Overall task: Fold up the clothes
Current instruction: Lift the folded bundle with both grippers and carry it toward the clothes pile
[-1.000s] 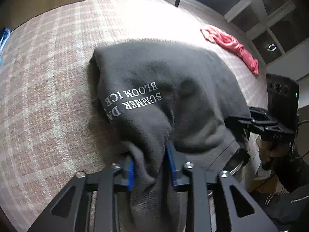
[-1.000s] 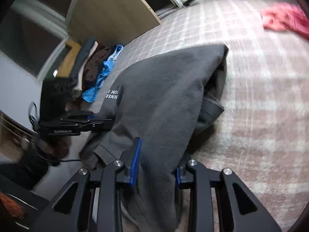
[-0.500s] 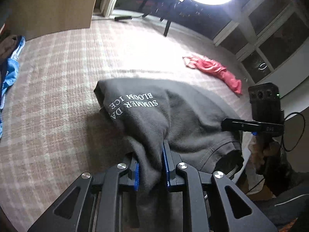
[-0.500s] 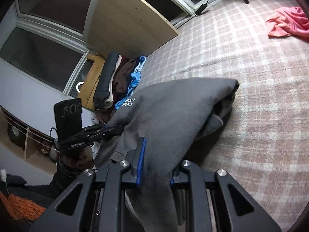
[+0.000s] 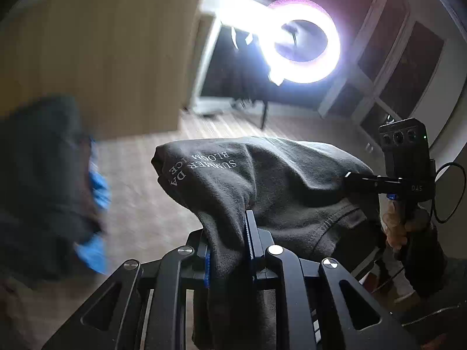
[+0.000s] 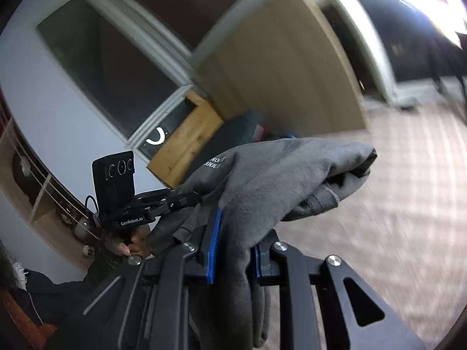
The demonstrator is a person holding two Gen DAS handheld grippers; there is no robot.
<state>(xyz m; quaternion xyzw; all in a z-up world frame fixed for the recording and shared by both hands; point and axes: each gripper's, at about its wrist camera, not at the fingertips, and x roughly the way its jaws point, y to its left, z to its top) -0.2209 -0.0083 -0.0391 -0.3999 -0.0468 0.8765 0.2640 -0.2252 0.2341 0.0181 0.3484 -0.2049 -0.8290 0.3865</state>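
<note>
Left wrist view: the left gripper is pinching a bunched fold of the dark grey sweatshirt between its blue-padded fingers, jaws pressed tight on the cloth. The garment is hanging up in the air, draped like a hump between the two tools, with white lettering reading upside down, something like "SUMMER BLOOM". Over on the right side the right gripper is poking into the far edge of the fabric, with a hand wrapping its handle. A ring light is glaring up top, and a blurry pile of clothes with something blue is sitting at the left. Right wrist view: the right gripper is clamping another thick fold of the same sweatshirt, blue pads squeezing it from both sides, and the folded bulk is sticking out forward and to the right above the checked carpet. The left gripper is showing at the left, biting the sweatshirt's other edge, with a hand gripping underneath.
</note>
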